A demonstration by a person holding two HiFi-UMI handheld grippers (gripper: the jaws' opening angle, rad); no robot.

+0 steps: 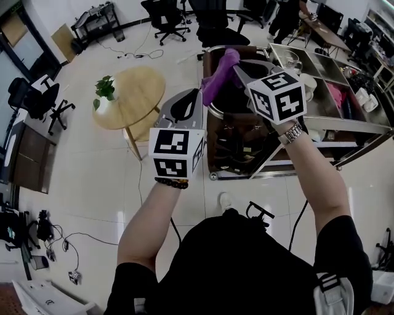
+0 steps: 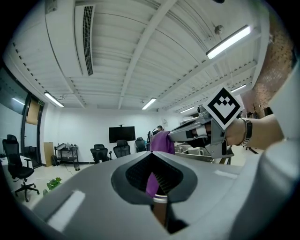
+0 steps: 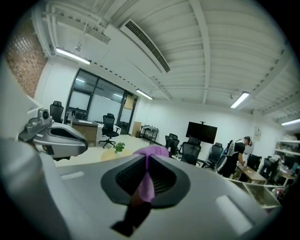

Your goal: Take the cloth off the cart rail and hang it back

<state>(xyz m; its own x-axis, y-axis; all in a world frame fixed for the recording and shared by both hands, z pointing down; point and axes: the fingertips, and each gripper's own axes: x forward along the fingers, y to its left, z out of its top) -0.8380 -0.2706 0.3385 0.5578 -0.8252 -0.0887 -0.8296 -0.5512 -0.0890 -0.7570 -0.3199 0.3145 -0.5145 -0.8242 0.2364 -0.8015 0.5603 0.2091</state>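
Observation:
A purple cloth [image 1: 219, 72] hangs stretched between my two raised grippers, above the left end of the steel cart [image 1: 360, 126]. My left gripper [image 1: 198, 93] is shut on the cloth's lower end, and a purple strip [image 2: 153, 182] runs between its jaws. My right gripper [image 1: 236, 66] is shut on the upper end, where the cloth [image 3: 147, 180] bunches over its jaw tips. In the left gripper view the right gripper [image 2: 174, 135] shows ahead with the cloth [image 2: 162, 141] at its tip. The cart's rail is mostly hidden behind cloth and grippers.
A round wooden table [image 1: 138, 104] with a potted plant [image 1: 104, 89] stands left of the cart. Bowls [image 1: 309, 83] and dishes lie on the cart's top. Office chairs [image 1: 167, 17] stand at the back, cables run over the floor, and a person [image 3: 234, 158] stands far off.

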